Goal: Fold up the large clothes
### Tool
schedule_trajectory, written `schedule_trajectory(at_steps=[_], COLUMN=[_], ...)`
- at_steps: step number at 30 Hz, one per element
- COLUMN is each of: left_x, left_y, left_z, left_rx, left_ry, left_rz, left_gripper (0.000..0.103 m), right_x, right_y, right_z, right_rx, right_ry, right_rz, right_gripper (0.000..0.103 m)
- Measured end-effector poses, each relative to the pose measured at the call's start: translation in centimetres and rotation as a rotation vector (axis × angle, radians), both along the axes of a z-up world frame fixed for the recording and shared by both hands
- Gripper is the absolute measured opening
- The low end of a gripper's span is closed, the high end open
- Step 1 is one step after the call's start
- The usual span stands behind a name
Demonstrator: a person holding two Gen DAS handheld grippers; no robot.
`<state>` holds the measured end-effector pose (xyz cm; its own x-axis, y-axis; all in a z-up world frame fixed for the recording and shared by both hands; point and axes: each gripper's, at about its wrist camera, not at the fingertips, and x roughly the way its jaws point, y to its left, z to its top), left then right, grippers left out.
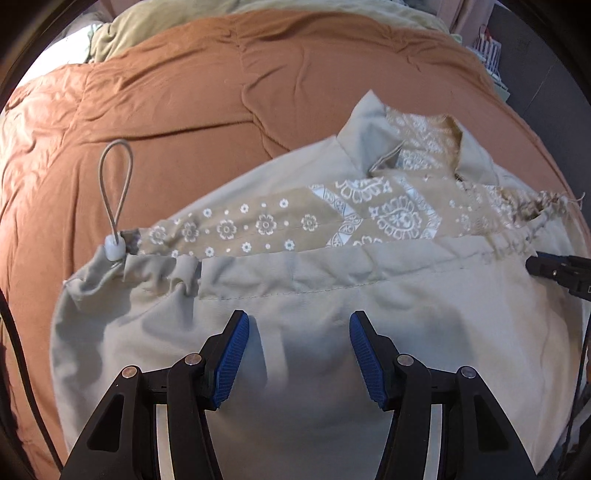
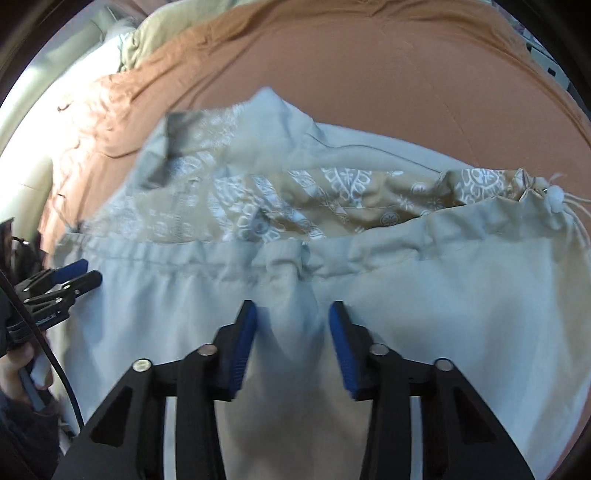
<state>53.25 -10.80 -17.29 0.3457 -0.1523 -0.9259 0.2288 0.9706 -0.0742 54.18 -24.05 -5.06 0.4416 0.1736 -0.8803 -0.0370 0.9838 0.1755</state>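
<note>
The garment (image 1: pixel 332 302) is a pale beige jacket lying on a bed covered by an orange-brown comforter (image 1: pixel 184 92). Its hem runs left to right across both wrist views. Beyond the hem the inside lining (image 1: pixel 369 214) is exposed: tan fabric printed with white paisley and flower motifs. At the far side the collar (image 1: pixel 369 122) stands partly raised.

A drawstring channel (image 1: pixel 280 280) runs along the hem and is gathered into puckers near the left end. At that end an elastic cord loop (image 1: pixel 116 177) lies on the comforter, secured by a white cord stopper (image 1: pixel 113 252). In the right wrist view a second white stopper (image 2: pixel 556 197) sits at the right end of the hem.

Left tongs (image 1: pixel 299 325): blue pads (image 1: pixel 231 358) apart, over plain beige fabric on the near side of the hem. No fabric is pinched between the pads.

Right tongs (image 2: pixel 291 314): pads partly closed, with a raised ridge of beige fabric (image 2: pixel 295 321) gathered between them just on the near side of the hem. Pad contact with that ridge appears on both sides; the view is blurred there.

Each pair of tongs shows at the edge of the other's view, resting near the hem. Crumpled pale bedding (image 1: pixel 122 29) lies at the far left of the bed.
</note>
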Motion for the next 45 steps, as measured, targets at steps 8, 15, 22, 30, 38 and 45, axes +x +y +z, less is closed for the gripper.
schedule_trajectory(at_steps=[8, 15, 22, 30, 38, 45], left_x=[-0.6, -2.0, -0.3, 1.7, 2.7, 2.1], left_y=[-0.9, 0.5, -0.1, 0.1, -0.2, 0.3], left_z=[1.2, 6.3, 6.5, 2.5, -0.6, 0.9], left_rx=[0.032, -0.055, -0.04, -0.034, -0.033, -0.069], left_ry=[-0.07, -0.201, -0.215, -0.158, -0.111, -0.059], left_rz=[-0.014, 0.012, 0.023, 0.028, 0.027, 0.028], left_gripper=[0.001, 0.001, 0.001, 0.001, 0.002, 0.009], right_x=[0.8, -1.5, -0.3, 2.2, 4.8, 3.9], right_y=[1.5, 1.9, 4.2, 4.7, 4.1, 2.7], right_z=[-0.5, 2.7, 2.6, 0.0, -2.8, -2.0], right_rx=[-0.016, 0.019, -0.019, -0.028, -0.04, 0.038], right_ry=[-0.067, -0.201, -0.235, -0.188, -0.124, -0.101], right_rz=[-0.015, -0.04, -0.054, -0.075, -0.071, -0.107], right_gripper=[0.0, 0.0, 0.0, 0.0, 0.0, 0.0])
